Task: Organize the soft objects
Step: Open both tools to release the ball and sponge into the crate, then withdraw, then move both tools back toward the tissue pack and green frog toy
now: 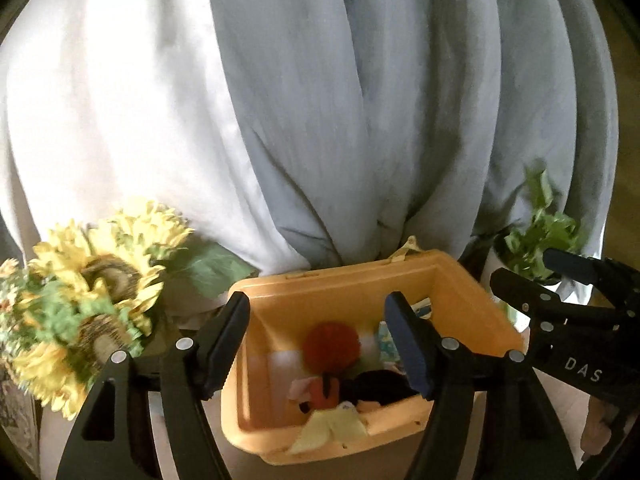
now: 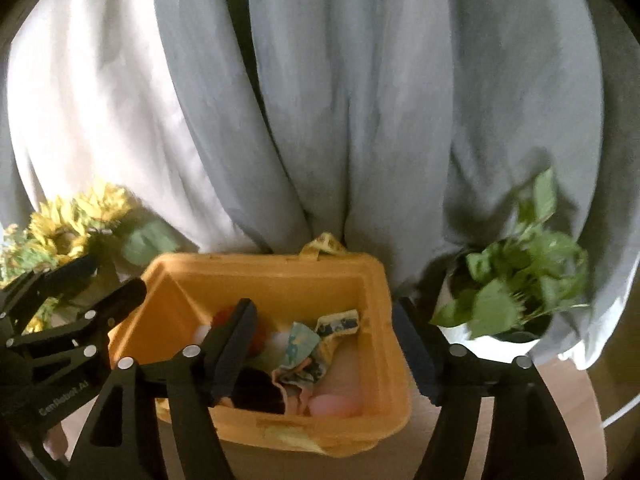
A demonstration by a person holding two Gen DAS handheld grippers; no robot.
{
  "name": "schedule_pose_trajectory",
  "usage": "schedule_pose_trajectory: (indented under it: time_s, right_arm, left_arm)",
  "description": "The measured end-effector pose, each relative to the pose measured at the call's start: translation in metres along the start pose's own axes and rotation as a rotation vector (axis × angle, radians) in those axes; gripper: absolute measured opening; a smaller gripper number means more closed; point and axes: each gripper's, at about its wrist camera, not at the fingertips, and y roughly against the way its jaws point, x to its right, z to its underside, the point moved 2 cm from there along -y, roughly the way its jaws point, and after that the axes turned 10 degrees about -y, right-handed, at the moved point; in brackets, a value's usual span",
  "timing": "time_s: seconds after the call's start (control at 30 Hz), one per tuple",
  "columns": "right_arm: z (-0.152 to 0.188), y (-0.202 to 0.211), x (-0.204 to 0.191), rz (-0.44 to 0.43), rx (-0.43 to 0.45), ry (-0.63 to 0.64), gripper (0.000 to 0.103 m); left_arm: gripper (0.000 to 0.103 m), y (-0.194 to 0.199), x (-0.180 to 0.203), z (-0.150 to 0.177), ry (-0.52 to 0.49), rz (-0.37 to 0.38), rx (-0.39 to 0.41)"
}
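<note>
Soft things heaped in orange bin (image 1: pixel 472 300): red pompom (image 1: pixel 331 346), black cloth (image 1: pixel 380 386), patterned fabric (image 2: pixel 304 354), pink ball (image 2: pixel 334 404), pale yellow cloth (image 1: pixel 332 428) draped over near rim. Left gripper (image 1: pixel 316 350) spread wide above bin, nothing between fingers. Right gripper (image 2: pixel 326 354) likewise wide open and empty, one finger over bin, other just outside its right wall. Sunflowers (image 1: pixel 92 280) at left, potted plant (image 2: pixel 516 300) at right, grey curtain (image 1: pixel 340 120) behind.
</note>
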Motion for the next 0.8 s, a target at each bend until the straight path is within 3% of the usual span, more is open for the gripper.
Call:
schedule_pose_trajectory:
  time_s: [0.3, 0.8]
  right_arm:
    - [0.012, 0.066, 0.001, -0.017, 0.078, -0.018, 0.077]
    - [0.071, 0.135, 0.015, -0.050, 0.077, -0.056, 0.077]
  left_arm:
    - [0.072, 0.062, 0.007, 0.013, 0.013, -0.016, 0.053]
    - [0.076, 0.146, 0.032, 0.068, 0.050, -0.053, 0.057]
